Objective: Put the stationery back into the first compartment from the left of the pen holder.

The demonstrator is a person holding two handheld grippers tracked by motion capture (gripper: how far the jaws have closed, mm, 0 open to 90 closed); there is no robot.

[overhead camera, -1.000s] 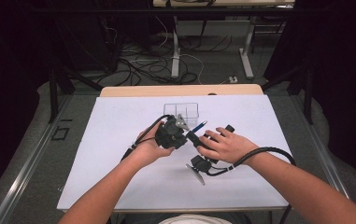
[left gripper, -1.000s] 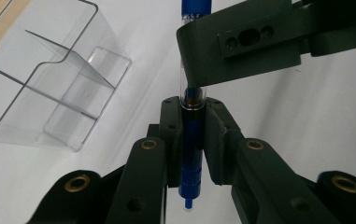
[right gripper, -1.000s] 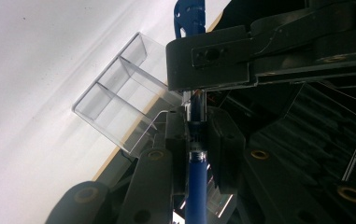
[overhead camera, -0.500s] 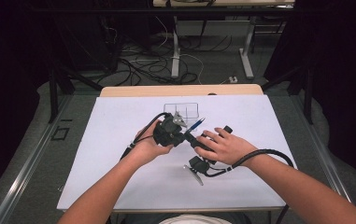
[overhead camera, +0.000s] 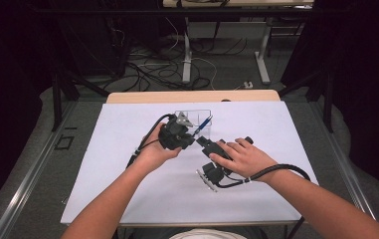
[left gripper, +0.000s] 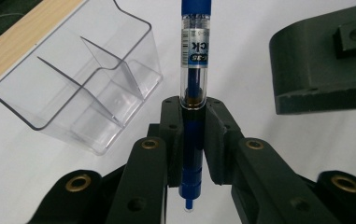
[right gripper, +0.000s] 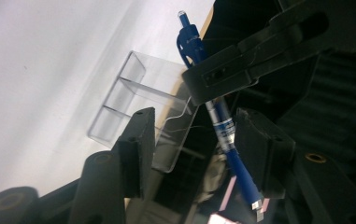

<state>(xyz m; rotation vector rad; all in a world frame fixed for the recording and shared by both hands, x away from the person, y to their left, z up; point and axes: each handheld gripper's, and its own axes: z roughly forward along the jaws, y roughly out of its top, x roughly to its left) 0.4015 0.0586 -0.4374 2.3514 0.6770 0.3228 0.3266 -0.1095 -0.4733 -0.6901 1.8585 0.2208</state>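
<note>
Blue pen (left gripper: pixel 193 70) passing from one pair of tongs to the other

The pen is clenched in the left tongs (left gripper: pixel 193 135), above the white table (overhead camera: pixel 127 199) just beside the clear divided holder (left gripper: pixel 82 88). The right tongs (right gripper: pixel 199 140) have just been opening, their jaws standing either side of the pen, released.

Right gripper (right gripper: pixel 203 149): its 2 black jaws stand apart and have just been opening. Blue pen (right gripper: pixel 222 126) runs diagonally through the gap, close against the right-hand jaw, with clear space to the left-hand jaw. Beyond the fingertips, the other gripper (right gripper: pixel 241 60) clamps the pen's upper part. Clear plastic organizer (right gripper: pixel 133 100) with dividers sits on the white table surface (right gripper: pixel 49 70), behind the left-hand jaw.
</note>
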